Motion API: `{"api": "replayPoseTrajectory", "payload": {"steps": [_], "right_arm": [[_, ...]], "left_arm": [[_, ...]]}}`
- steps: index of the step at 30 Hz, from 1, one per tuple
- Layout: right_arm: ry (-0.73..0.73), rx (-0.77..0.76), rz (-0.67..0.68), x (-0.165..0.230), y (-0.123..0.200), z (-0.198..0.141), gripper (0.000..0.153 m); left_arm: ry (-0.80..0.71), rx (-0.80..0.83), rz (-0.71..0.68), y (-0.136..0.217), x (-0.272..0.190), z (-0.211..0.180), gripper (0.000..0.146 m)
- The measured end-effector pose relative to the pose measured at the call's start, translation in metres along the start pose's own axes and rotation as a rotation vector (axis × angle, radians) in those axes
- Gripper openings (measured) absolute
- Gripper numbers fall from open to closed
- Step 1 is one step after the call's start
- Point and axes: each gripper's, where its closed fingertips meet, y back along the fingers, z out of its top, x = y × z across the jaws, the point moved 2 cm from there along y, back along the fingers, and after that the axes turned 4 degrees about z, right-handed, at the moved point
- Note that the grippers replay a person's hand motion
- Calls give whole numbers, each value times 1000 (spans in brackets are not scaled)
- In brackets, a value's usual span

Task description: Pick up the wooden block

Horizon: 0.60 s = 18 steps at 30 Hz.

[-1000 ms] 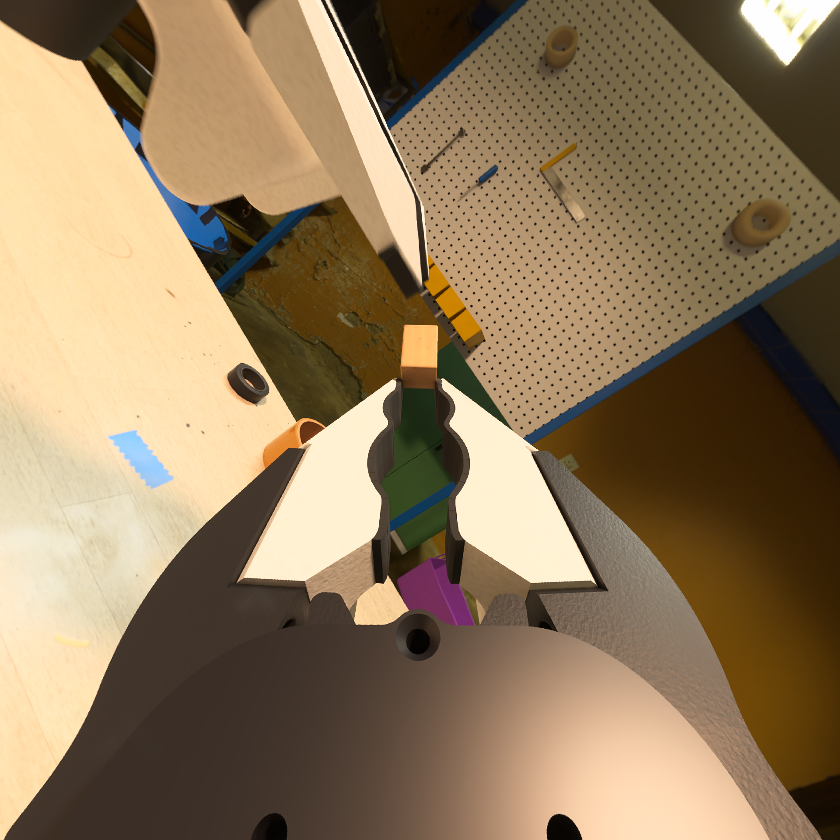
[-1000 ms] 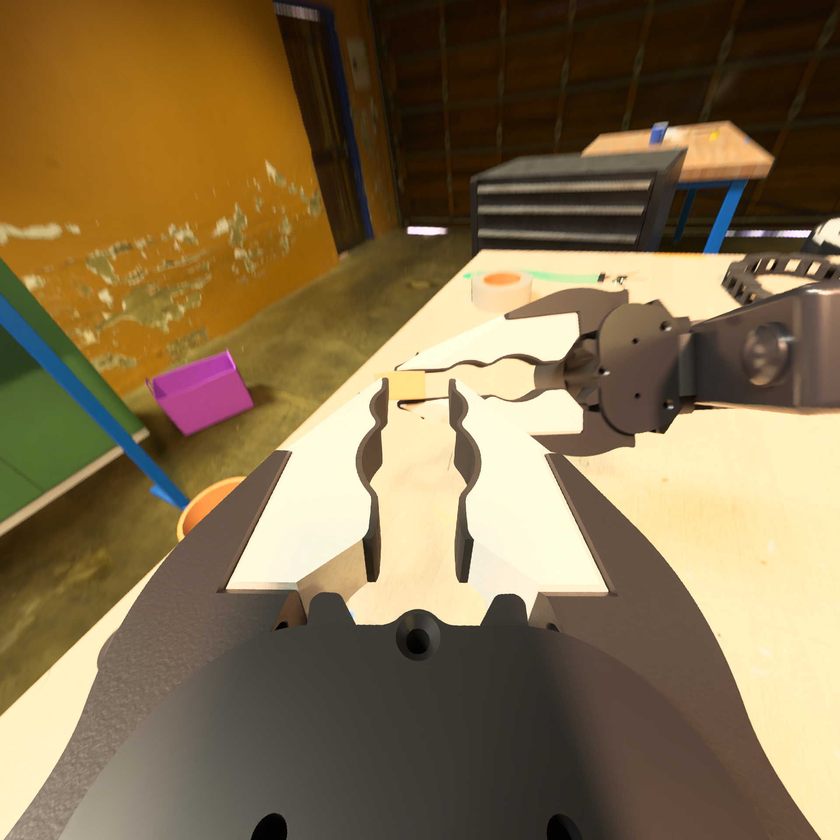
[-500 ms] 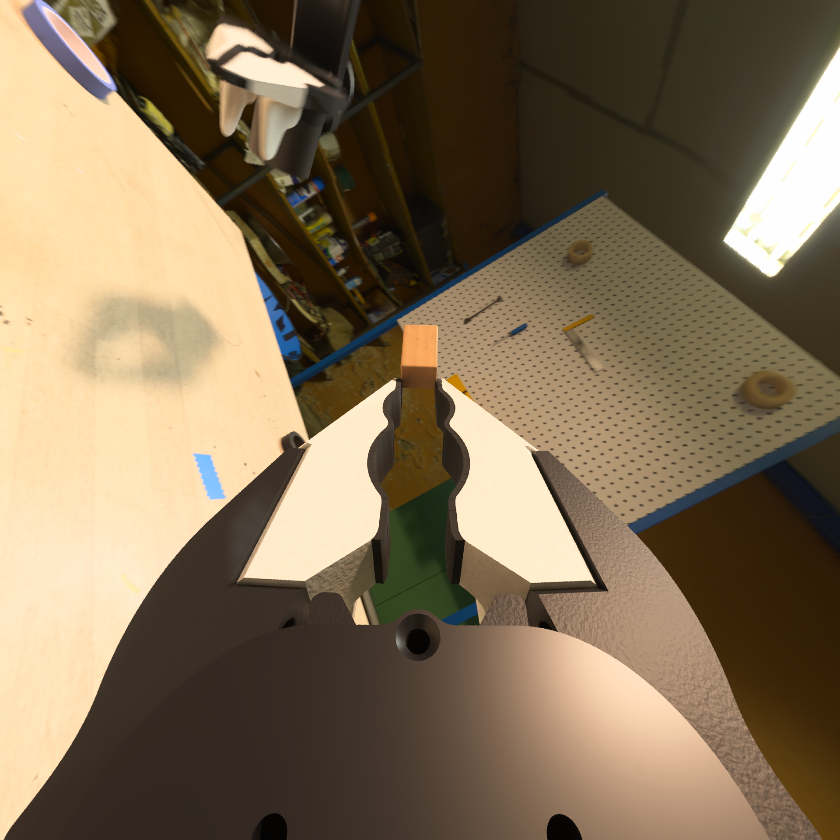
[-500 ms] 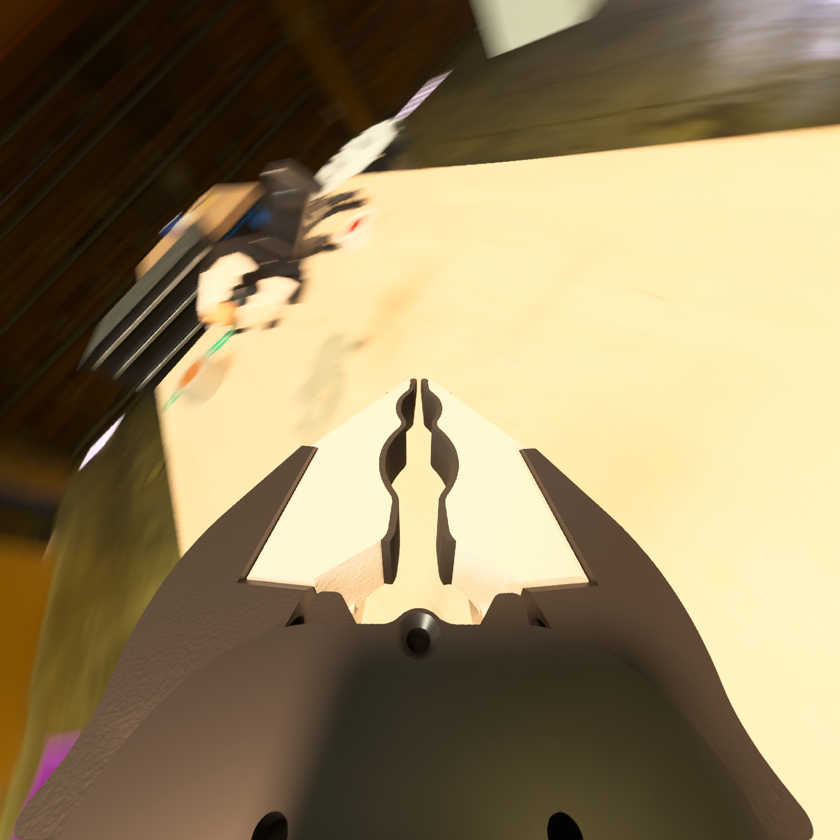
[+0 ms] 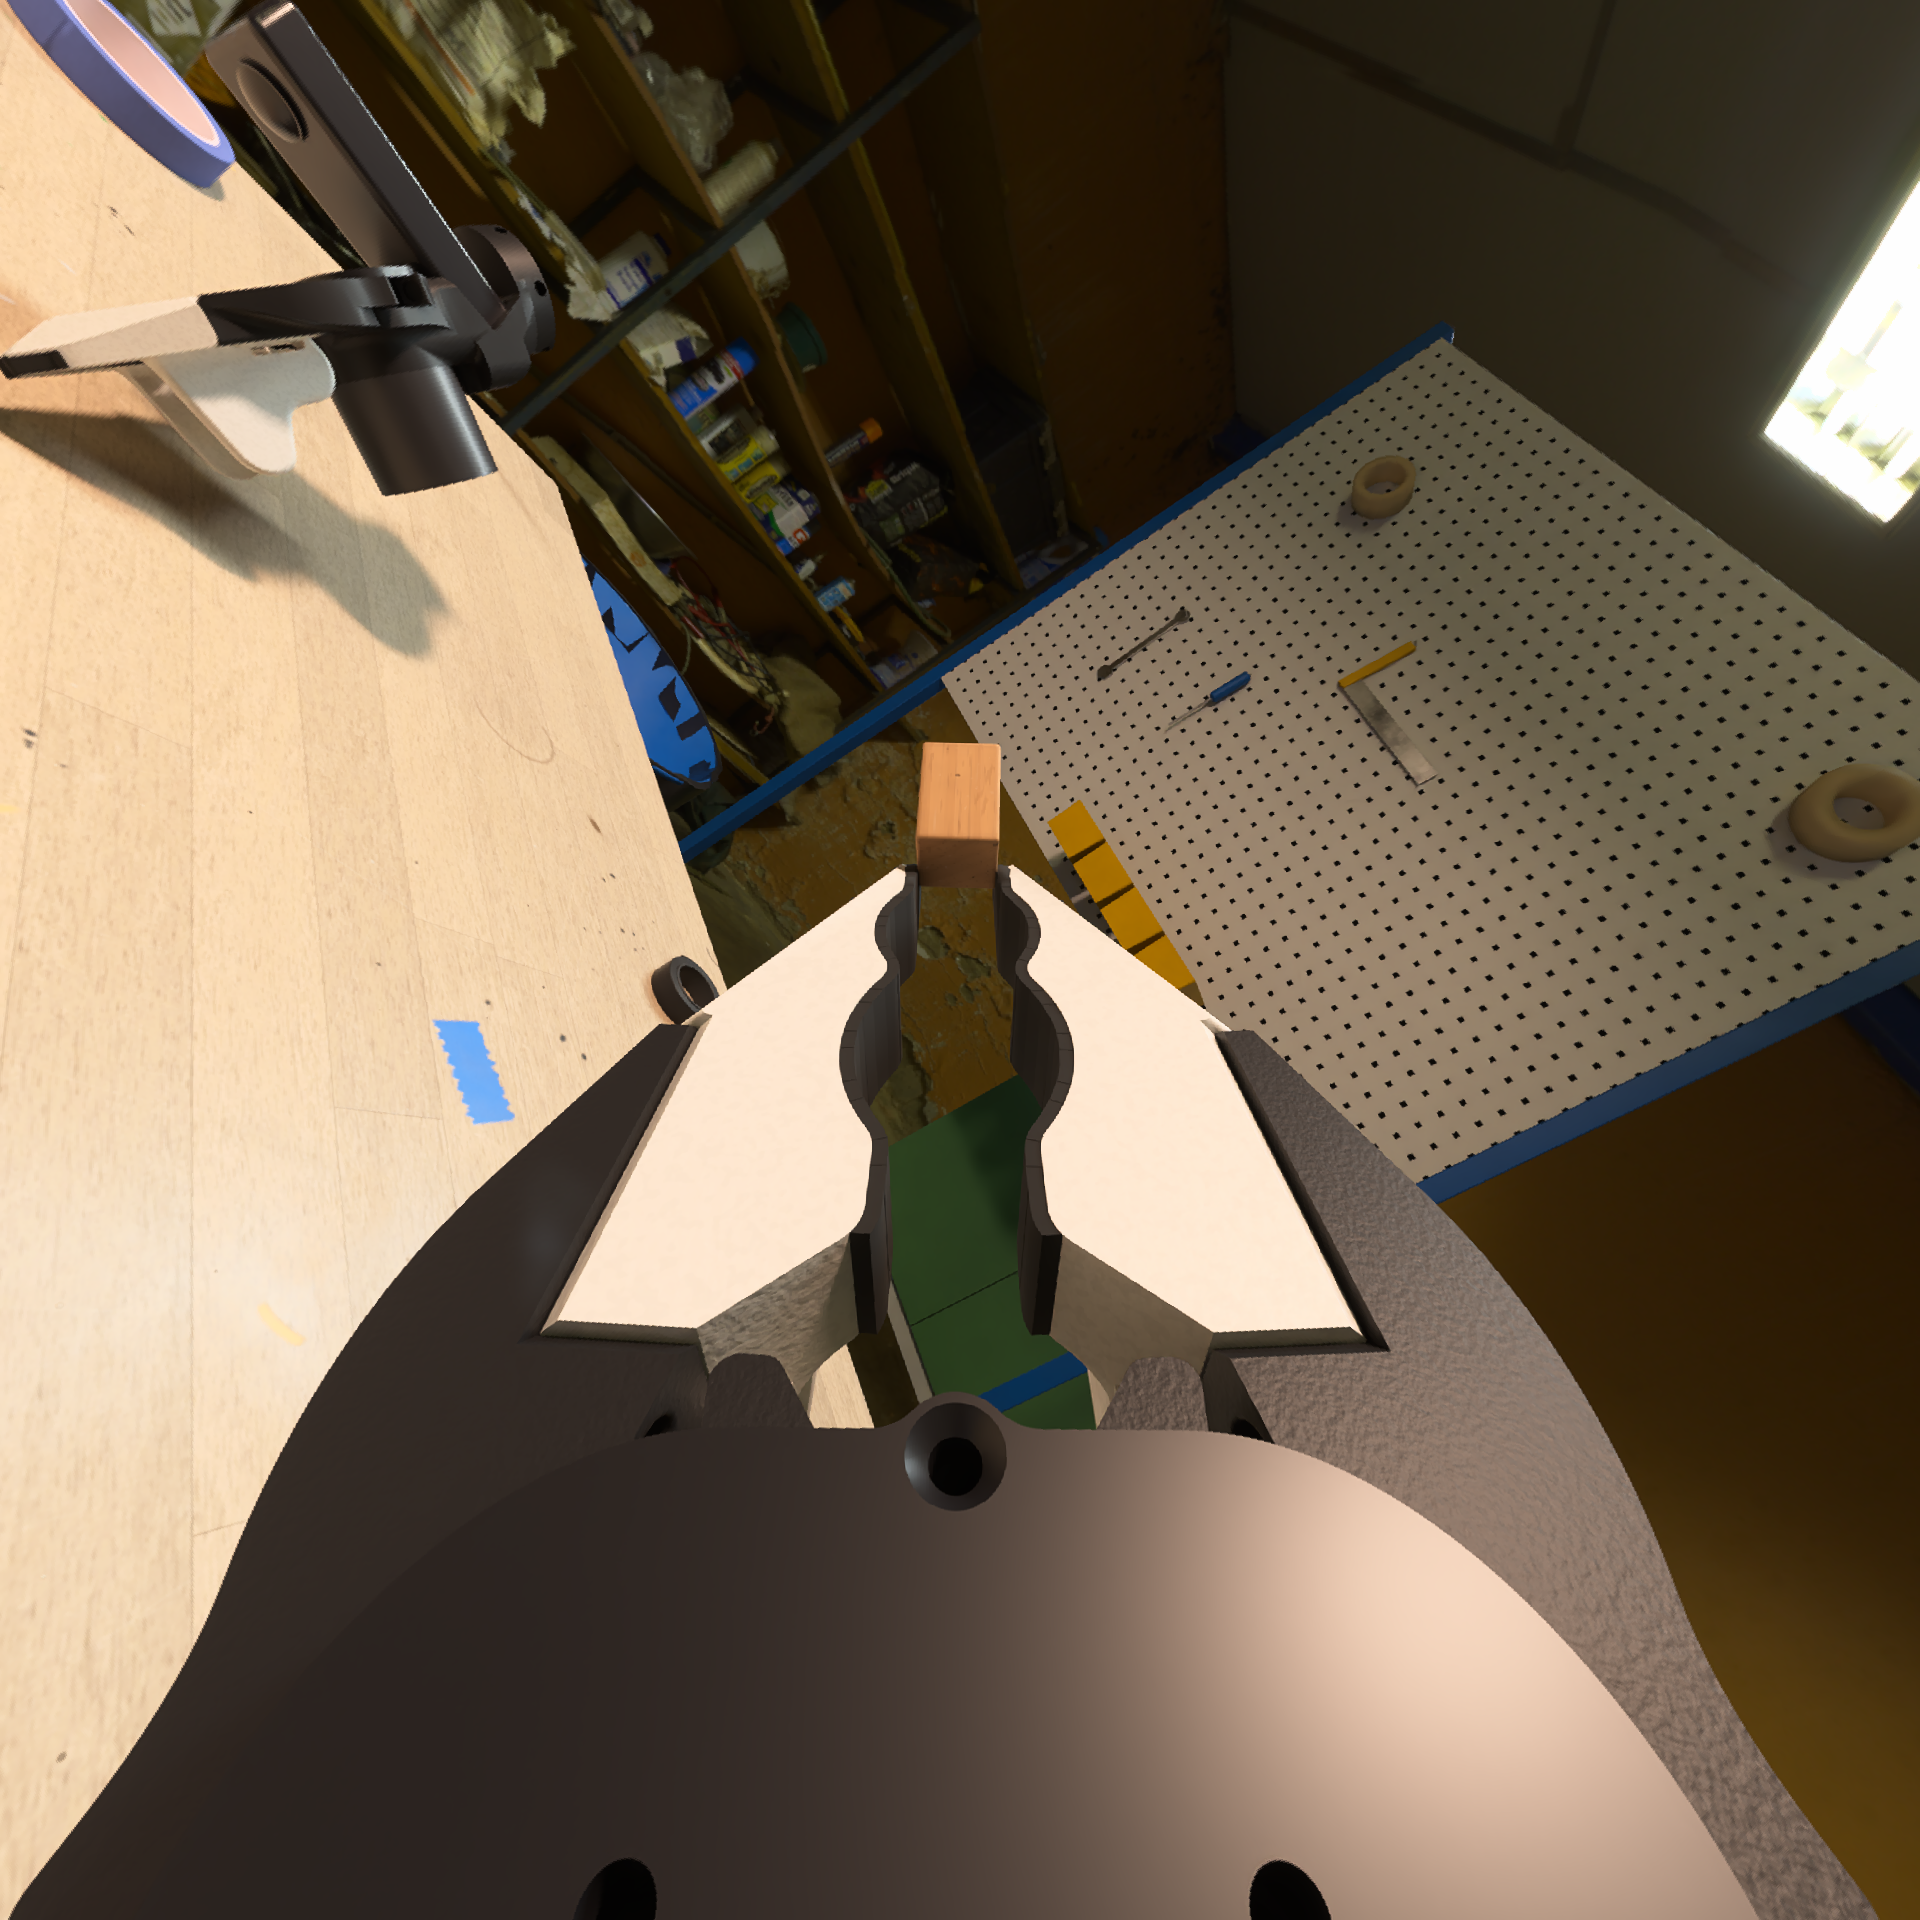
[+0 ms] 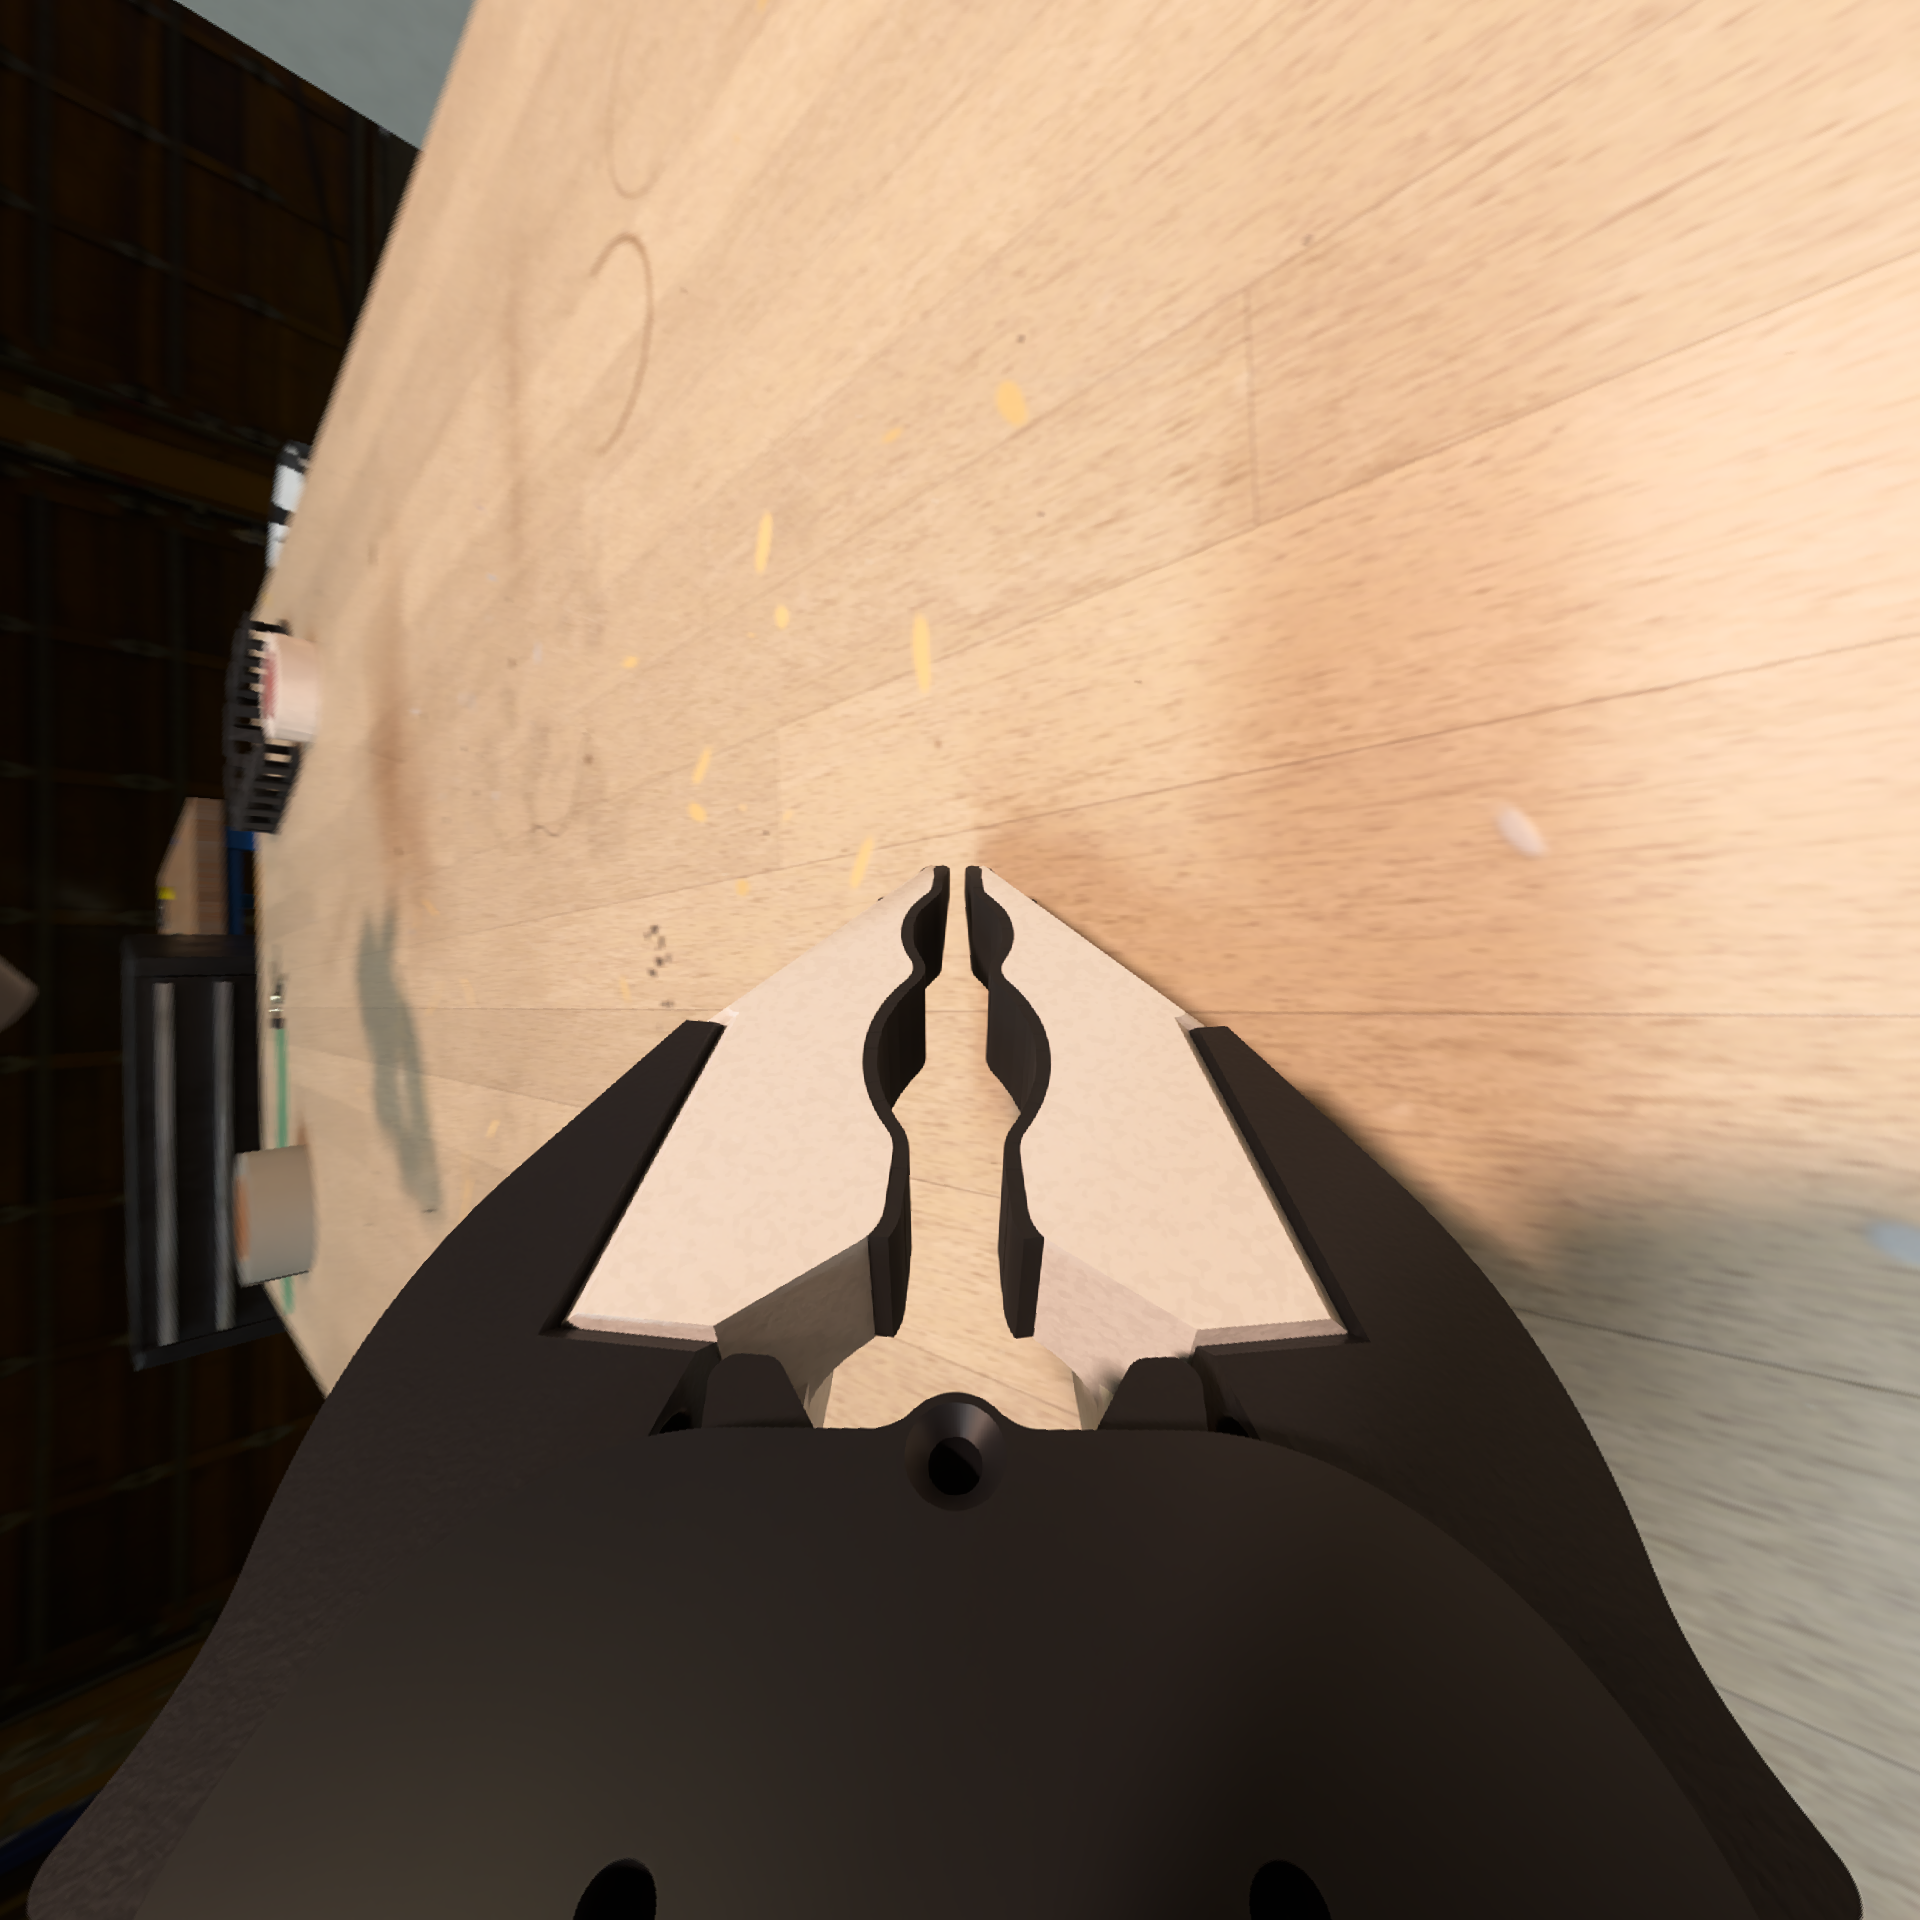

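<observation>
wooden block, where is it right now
In the left wrist view the wooden block sits pinched at the tips of the left tool, lifted off the workbench, in front of the pegboard.
</observation>
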Motion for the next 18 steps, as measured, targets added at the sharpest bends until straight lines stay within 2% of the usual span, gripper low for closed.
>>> {"api": "replayPoseTrajectory", "payload": {"steps": [4,6,9,11,13,14,15,18], "right_arm": [[80,-15,-61,-11,2,-1,15],[146,-76,-115,-17,9,7,26],[308,-222,-271,-24,33,29,42],[475,-390,-316,-6,53,48,50],[641,-543,-287,38,72,60,51],[714,-599,-264,66,80,64,52],[778,-641,-240,97,88,66,56],[942,-721,-121,191,99,66,64]], "left_arm": [[12,2,2,1,1,0,14],[23,-3,5,2,0,0,14],[23,23,30,7,-4,-3,14],[-2,20,45,14,-16,-2,14],[-90,-24,81,24,-32,1,14],[-147,-55,144,32,-37,4,14],[-204,-90,264,42,-39,8,14],[-417,-202,853,96,-38,15,14]]}}
